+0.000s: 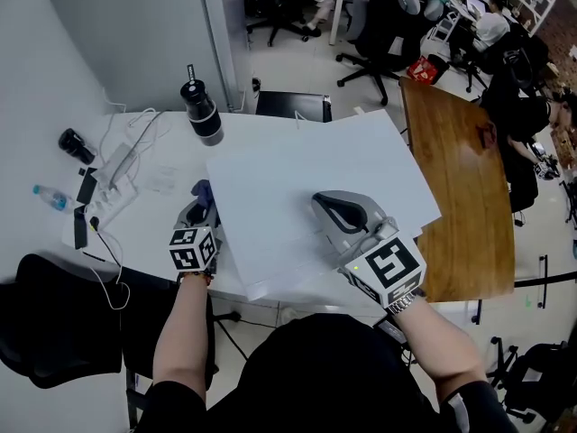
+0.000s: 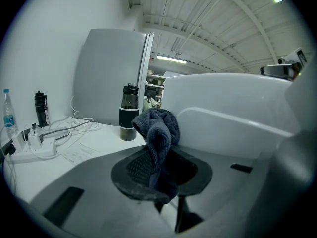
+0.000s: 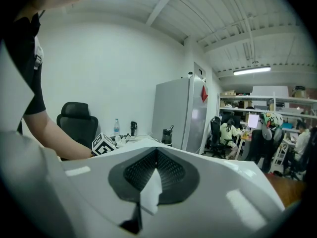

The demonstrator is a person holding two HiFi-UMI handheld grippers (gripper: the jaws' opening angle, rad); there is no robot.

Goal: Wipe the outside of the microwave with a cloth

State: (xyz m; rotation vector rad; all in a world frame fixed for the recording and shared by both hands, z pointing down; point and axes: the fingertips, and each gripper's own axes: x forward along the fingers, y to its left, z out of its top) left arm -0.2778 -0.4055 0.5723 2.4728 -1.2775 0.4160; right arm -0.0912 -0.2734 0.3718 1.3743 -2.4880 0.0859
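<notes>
The white microwave (image 1: pixel 315 197) stands on a white table, and I look down on its top. My left gripper (image 1: pixel 200 207) is at the microwave's left side, shut on a dark blue cloth (image 1: pixel 202 190). In the left gripper view the cloth (image 2: pixel 158 133) bunches up out of the gripper (image 2: pixel 161 170), right beside the microwave's white wall (image 2: pixel 233 113). My right gripper (image 1: pixel 326 204) lies on the microwave's top near its front edge. Its jaws are shut with nothing held in the right gripper view (image 3: pixel 156 170).
A black flask (image 1: pixel 202 113) stands behind the left gripper. A power strip with cables (image 1: pixel 113 174), a small black bottle (image 1: pixel 77 145) and a water bottle (image 1: pixel 50 197) lie at the left. A wooden table (image 1: pixel 469 197) adjoins on the right. A black chair (image 1: pixel 54 323) is at lower left.
</notes>
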